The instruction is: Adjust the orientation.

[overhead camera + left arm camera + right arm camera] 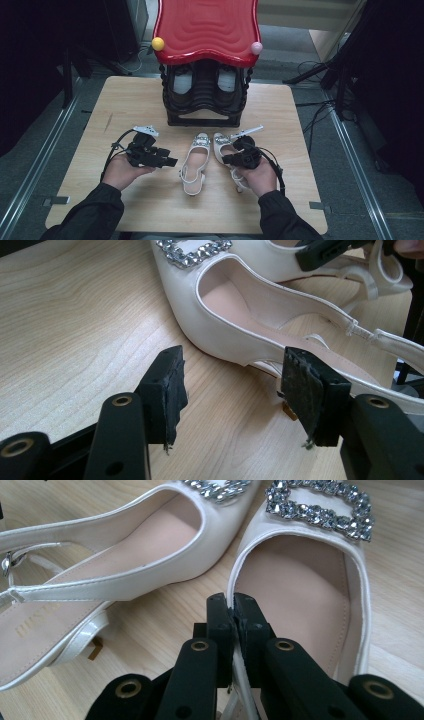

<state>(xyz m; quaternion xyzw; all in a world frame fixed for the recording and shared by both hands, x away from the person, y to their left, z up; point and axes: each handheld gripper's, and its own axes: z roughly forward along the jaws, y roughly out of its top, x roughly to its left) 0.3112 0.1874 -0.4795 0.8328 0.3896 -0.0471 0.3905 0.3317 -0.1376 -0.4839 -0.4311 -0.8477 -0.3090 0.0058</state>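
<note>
right tool [233,611] is pinching right shoe [305,605] rim at surface 5 o'clock | left tool [230,390] is gaping, empty, beside left shoe [240,325] | judging light, stiff-rimmed, glossy, slippery; heel strap floppy

Both sleeves [95,210] at the bottom of the high view are dark. Each hand carries black tongs, left tongs [170,161] and right tongs [226,159], topped by a grey three-cornered plate [145,130] and trailing a black cable [111,150]. Up close, the jaws show brass-ringed screw holes [121,400] and worn black pads [305,390].
</note>
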